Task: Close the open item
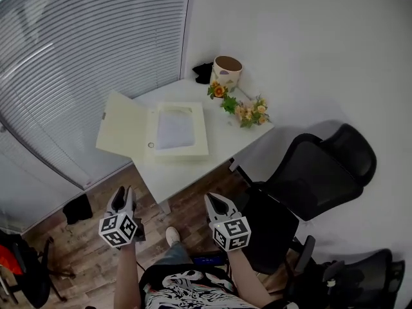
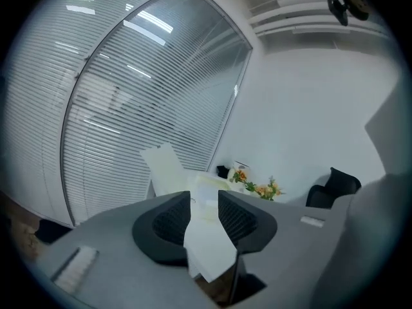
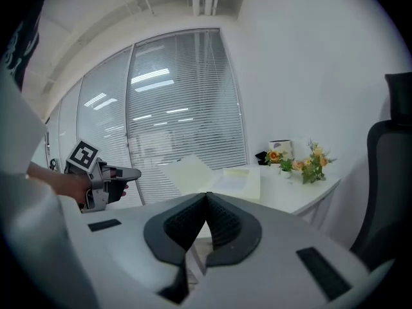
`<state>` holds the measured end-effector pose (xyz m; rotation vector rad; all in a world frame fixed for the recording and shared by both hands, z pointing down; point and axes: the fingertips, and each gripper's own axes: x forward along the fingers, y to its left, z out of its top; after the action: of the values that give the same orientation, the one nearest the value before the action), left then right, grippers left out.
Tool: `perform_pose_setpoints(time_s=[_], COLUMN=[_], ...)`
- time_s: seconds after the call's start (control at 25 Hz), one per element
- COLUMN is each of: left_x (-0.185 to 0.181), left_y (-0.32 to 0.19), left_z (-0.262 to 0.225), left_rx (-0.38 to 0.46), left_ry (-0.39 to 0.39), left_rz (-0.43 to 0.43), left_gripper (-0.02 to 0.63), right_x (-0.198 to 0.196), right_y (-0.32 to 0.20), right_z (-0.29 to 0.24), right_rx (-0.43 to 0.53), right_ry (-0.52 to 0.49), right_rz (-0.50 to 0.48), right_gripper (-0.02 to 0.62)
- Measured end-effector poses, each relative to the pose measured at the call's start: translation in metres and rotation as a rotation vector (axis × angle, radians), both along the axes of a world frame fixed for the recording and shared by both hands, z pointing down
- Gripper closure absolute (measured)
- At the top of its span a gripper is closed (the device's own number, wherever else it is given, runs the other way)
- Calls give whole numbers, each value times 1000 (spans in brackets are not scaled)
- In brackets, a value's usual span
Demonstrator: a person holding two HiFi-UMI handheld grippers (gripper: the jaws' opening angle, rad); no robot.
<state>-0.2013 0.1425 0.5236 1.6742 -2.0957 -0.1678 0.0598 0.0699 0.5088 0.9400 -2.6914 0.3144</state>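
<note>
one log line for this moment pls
box file: lid open, on table | left claw: open, empty | right claw: shut, empty

I see the open box file [image 1: 125, 127] as matt cream card, with white paper [image 1: 175, 129] lying inside. The table [image 1: 222, 147] looks smooth, matt white. The floor [image 1: 190, 214] is brown wood-grain plank; the chair [image 1: 315, 172] is matt black, cloth-like.

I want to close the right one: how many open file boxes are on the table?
1. The cream file box lies open on the left part of the table, its lid swung out to the left. Nothing seems to hide another.
</note>
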Motion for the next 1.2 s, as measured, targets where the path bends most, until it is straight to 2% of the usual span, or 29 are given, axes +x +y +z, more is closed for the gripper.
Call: perform_pose_setpoints(time_s=[0.16,0.36,0.6,0.76,1.08,1.2], left_x=[-45,-98,-137,-153,-161,-164], left_y=[-41,-73,-105,-118,-138,-143], left_z=[25,48,78,87,95,94], left_rx=[-42,-75,-93,-67,-32,-24], left_ry=[56,49,170,244,317,313], left_rz=[-59,-137,-170,-191,-211,-223], left_gripper=[465,465,421,400,402,426], right_x=[-17,-36,-46,-48,-39,-38], right_y=[-53,-105,-145,-161,-184,-193], right_z=[13,32,50,49,55,67], right_rx=[-21,-37,-46,-32,-51,-76], right_ry=[33,81,148,188,234,245], right_rz=[17,30,39,35,50,51], right_gripper=[594,594,592,594,592,593])
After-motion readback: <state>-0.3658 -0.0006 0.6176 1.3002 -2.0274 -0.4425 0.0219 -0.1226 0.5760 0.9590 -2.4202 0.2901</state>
